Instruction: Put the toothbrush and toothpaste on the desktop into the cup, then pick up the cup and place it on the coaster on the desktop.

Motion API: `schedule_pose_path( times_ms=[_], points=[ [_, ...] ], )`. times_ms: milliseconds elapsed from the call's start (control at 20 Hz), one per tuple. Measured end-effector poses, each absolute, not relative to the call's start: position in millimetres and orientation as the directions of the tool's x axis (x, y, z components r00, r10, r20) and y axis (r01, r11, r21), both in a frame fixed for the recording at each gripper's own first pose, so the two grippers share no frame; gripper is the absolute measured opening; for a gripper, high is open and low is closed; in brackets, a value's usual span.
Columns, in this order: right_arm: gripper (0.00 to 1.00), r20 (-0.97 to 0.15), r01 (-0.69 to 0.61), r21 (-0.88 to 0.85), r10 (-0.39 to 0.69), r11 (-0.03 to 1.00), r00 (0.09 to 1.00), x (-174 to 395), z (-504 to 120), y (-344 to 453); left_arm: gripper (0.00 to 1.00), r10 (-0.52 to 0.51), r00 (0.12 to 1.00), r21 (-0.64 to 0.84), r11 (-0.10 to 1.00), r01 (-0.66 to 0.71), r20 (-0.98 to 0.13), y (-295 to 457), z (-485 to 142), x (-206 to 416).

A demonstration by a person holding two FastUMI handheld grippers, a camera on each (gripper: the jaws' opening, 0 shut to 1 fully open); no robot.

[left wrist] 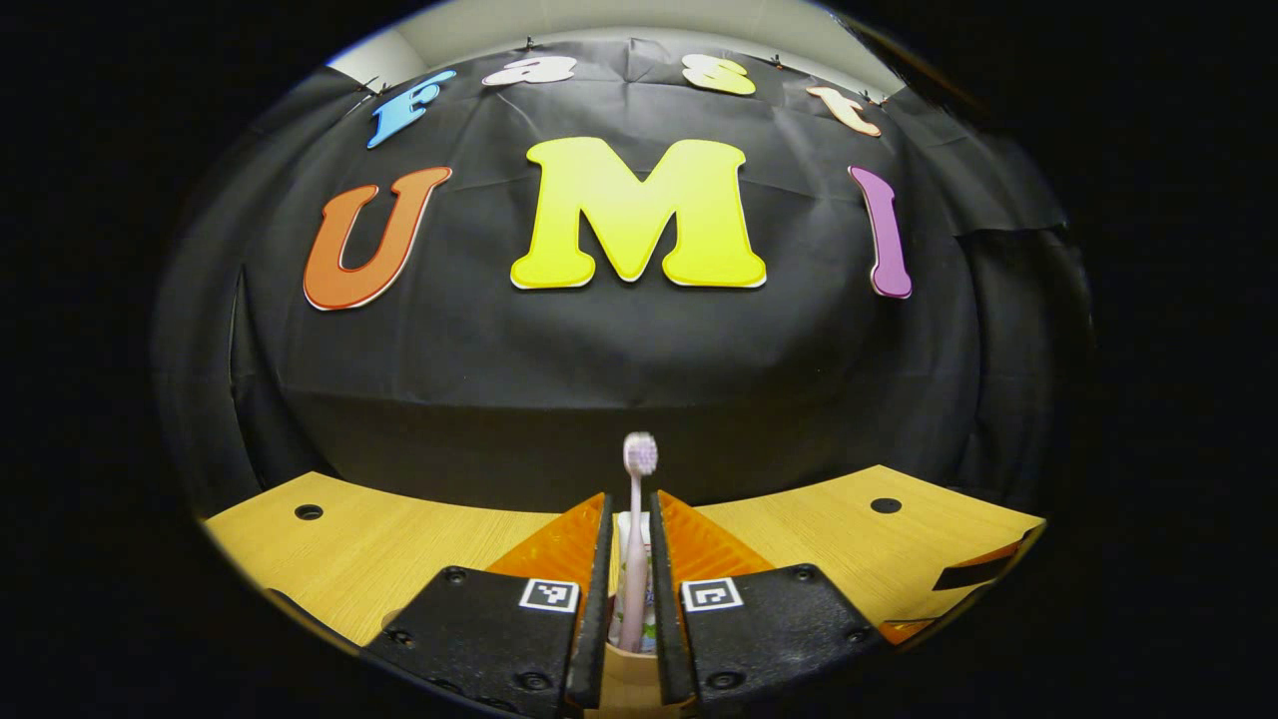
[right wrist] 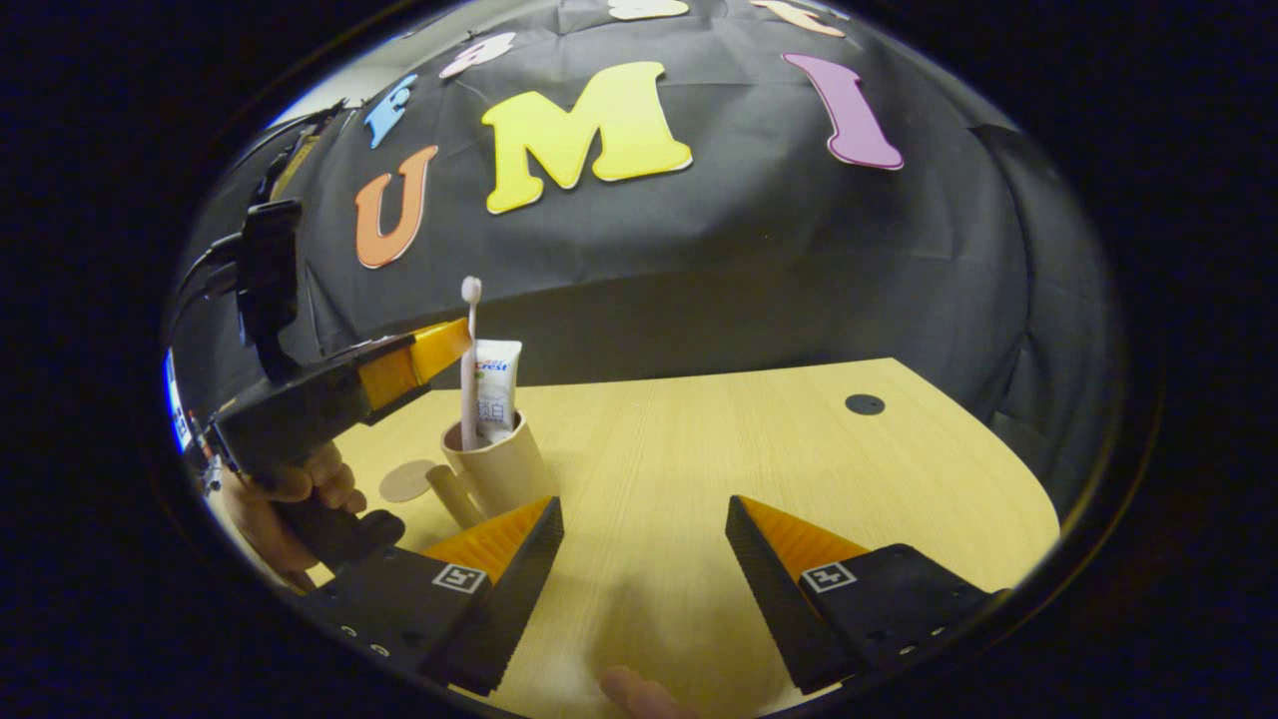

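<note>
The left gripper (left wrist: 631, 539) clasped the pink toothbrush (left wrist: 636, 544), seemingly touching it on both sides, bristles at twelve o'clock. It stood with the white toothpaste (right wrist: 496, 387) in the tan cup (right wrist: 499, 469). The right gripper (right wrist: 644, 534) hung spread wide; the round coaster (right wrist: 407, 480) lay at the cup's nine o'clock.

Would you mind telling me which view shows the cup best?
The right gripper view: the cup stands whole on the desk, handle and rim visible. The left gripper view catches only a sliver of the cup between its own fingers.
</note>
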State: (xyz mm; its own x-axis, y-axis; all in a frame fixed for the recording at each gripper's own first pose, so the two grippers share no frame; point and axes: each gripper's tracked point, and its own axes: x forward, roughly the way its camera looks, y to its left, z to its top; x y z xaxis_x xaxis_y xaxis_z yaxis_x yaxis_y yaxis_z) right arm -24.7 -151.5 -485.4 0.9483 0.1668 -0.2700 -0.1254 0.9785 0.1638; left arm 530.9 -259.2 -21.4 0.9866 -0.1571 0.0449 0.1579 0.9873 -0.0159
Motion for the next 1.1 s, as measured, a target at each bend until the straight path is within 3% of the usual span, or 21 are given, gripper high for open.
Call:
schedule_pose_path(
  times_ms=[250,300,350,400,450,600,1100],
  points=[
    [0.97,-0.269,-0.124,0.143,0.159,0.982,0.95,-38.6,-467.8,-146.1,0.45,-0.171,0.984,-0.016,0.985,0.172,0.04,-254.9,-4.9,506.3],
    [0.97,-0.266,-0.126,0.138,0.159,0.982,0.951,-42.2,-461.4,-144.3,0.62,-0.179,0.983,-0.009,0.984,0.18,0.04,-255.2,-0.3,501.0],
    [0.97,-0.261,-0.125,0.132,0.156,0.983,0.953,-45.3,-453.6,-142.8,0.72,-0.19,0.981,-0.002,0.982,0.191,0.04,-255.1,5.0,495.5],
    [0.97,-0.256,-0.126,0.13,0.156,0.983,0.954,-48.9,-446.9,-140.8,0.75,-0.198,0.979,0.003,0.98,0.198,0.043,-254.6,9.6,488.9],
    [0.97,-0.254,-0.126,0.131,0.156,0.983,0.954,-51.4,-439.9,-137.9,0.87,-0.206,0.978,0.006,0.979,0.206,0.044,-253.8,14.9,482.8],
    [0.97,-0.261,-0.116,0.129,0.147,0.985,0.954,-60.7,-421.5,-132.0,0.94,-0.208,0.977,0.015,0.978,0.207,0.037,-247.5,27.4,463.0],
    [0.97,-0.372,-0.146,0.143,0.189,0.979,0.909,-55.2,-395.3,-78.2,0.94,-0.168,0.986,0.043,0.985,0.168,0.009,-215.5,63.5,396.0]
  ],
)
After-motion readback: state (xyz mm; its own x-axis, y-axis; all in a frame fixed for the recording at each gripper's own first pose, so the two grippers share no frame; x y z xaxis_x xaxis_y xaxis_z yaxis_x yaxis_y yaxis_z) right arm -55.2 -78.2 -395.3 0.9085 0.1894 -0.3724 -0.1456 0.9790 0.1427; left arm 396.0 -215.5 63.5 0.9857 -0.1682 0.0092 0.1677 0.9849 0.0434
